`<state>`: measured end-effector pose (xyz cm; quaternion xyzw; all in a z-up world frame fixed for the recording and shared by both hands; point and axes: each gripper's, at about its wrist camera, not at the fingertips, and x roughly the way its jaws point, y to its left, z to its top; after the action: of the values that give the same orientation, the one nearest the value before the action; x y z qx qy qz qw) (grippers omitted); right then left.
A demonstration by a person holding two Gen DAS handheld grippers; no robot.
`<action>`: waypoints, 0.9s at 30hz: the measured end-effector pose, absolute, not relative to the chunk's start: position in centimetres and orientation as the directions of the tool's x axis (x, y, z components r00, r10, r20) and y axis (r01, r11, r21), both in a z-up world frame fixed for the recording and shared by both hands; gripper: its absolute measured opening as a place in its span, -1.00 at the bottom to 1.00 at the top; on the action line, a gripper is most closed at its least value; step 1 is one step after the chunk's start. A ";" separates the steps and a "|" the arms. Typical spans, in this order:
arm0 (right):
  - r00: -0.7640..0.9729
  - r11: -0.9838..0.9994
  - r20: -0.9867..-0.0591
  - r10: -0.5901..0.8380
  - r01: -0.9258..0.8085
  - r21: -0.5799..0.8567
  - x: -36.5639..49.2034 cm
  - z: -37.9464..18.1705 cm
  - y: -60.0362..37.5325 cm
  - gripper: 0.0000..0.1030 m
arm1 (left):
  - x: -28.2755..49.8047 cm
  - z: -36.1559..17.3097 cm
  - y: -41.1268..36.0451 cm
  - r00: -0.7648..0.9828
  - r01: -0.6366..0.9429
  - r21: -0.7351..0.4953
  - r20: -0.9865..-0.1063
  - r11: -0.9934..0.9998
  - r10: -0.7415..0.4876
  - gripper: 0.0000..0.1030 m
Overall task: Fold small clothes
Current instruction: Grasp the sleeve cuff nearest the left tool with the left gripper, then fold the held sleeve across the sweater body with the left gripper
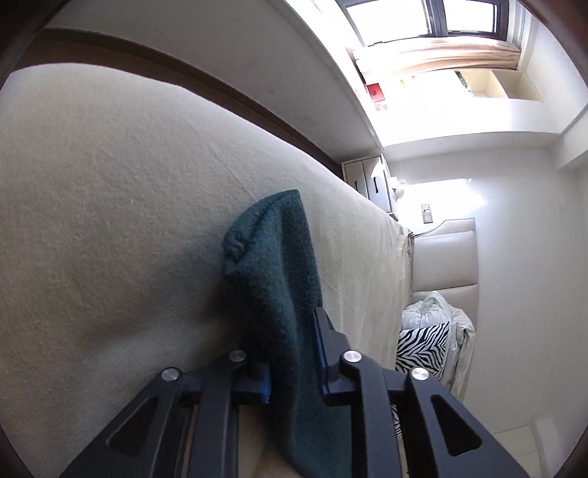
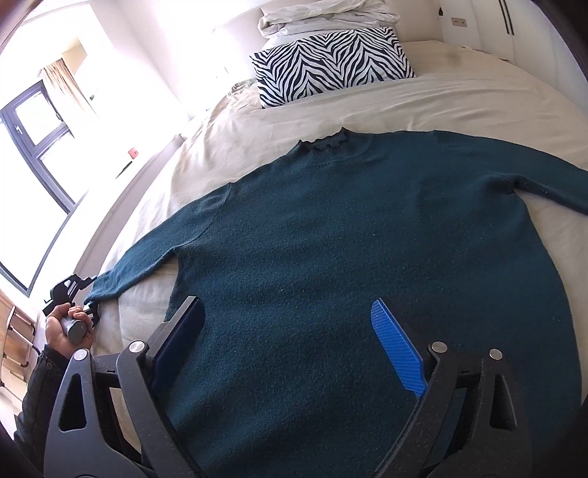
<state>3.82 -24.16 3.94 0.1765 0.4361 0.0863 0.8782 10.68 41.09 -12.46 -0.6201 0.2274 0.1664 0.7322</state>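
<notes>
A dark teal knitted sweater (image 2: 330, 239) lies flat on the cream bed sheet (image 2: 459, 99), collar toward the pillows, both sleeves spread out. In the left wrist view the end of its left sleeve (image 1: 272, 279) runs between the blue pads of my left gripper (image 1: 294, 356), which is shut on it. That same gripper (image 2: 86, 294) shows at the bed's left edge in the right wrist view, held by a hand (image 2: 60, 331). My right gripper (image 2: 290, 327) hovers over the sweater's lower body with its jaws wide apart; the knit lies beneath them and is not pinched.
A zebra-striped pillow (image 2: 330, 62) and a bundled white duvet (image 2: 323, 16) sit at the head of the bed. A bright window (image 2: 33, 121) and floor lie past the bed's left edge. A padded headboard (image 1: 444, 253) stands at the bed's end.
</notes>
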 end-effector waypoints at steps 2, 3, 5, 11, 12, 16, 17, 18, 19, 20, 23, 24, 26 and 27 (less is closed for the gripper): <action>0.601 0.921 -0.739 0.305 0.011 0.389 3.7 3.6 -24.9 0.59 | 12.2 -10.6 39.5 0.824 -0.532 -0.791 -0.565 0.302 -0.028 -0.85; 0.600 0.921 -0.740 0.302 0.017 0.390 3.7 3.3 -25.3 0.51 | 12.8 -9.4 38.5 0.823 -0.520 -0.769 -0.568 0.372 -0.024 -0.85; 0.594 0.917 -0.746 0.303 0.033 0.398 3.7 2.8 -26.3 0.35 | 14.5 -6.6 35.3 0.819 -0.475 -0.712 -0.572 0.517 -0.035 -0.85; 0.589 0.879 -0.737 0.332 0.090 0.467 3.8 1.5 -29.6 0.23 | 18.3 0.0 16.0 0.778 -0.121 -0.276 -0.623 0.953 -0.082 -0.83; 0.593 0.873 -0.732 0.335 0.097 0.478 3.9 1.5 -30.2 0.23 | 18.3 0.0 12.0 0.768 -0.048 -0.165 -0.637 0.985 -0.069 -0.83; 0.597 0.833 -0.712 0.370 0.126 0.539 4.7 1.0 -32.6 0.23 | 17.9 -3.5 -0.2 0.723 0.153 0.144 -0.691 0.978 -0.012 -0.82; 0.594 0.818 -0.705 0.388 0.130 0.560 5.1 0.7 -33.2 0.23 | 17.6 -4.7 -1.8 0.709 0.182 0.171 -0.705 0.968 -0.009 -0.82; 0.589 0.804 -0.700 0.405 0.135 0.579 5.6 0.4 -33.9 0.23 | 17.4 -5.7 -2.9 0.697 0.199 0.193 -0.717 0.961 -0.001 -0.81; 0.578 0.789 -0.696 0.427 0.139 0.599 6.3 0.1 -34.3 0.23 | 16.7 -6.6 -3.6 0.695 0.206 0.221 -0.719 0.953 0.016 -0.80; 0.567 0.775 -0.690 0.449 0.138 0.617 7.0 -0.3 -34.6 0.23 | 16.2 -7.2 -4.1 0.698 0.210 0.249 -0.715 0.945 0.034 -0.78; 0.507 0.692 -0.650 0.566 0.135 0.709 10.4 -2.1 -34.5 0.23 | 15.3 -8.4 -3.7 0.704 0.205 0.267 -0.709 0.942 0.047 -0.73; 0.475 0.659 -0.633 0.612 0.136 0.739 11.8 -2.8 -33.9 0.23 | 15.1 -8.5 -3.4 0.708 0.200 0.262 -0.705 0.944 0.046 -0.72; 0.429 0.601 -0.594 0.681 0.136 0.788 14.4 -4.0 -32.1 0.23 | 14.9 -8.3 -3.2 0.720 0.190 0.263 -0.692 0.946 0.048 -0.70; 0.395 0.560 -0.562 0.727 0.132 0.818 15.8 -4.8 -31.1 0.23 | 14.7 -8.3 -3.1 0.727 0.185 0.265 -0.685 0.946 0.050 -0.67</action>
<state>15.78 -31.05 -4.79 0.4212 0.5099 0.2061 0.7212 14.70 -3.08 -8.31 0.1593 0.3677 -0.0370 0.9155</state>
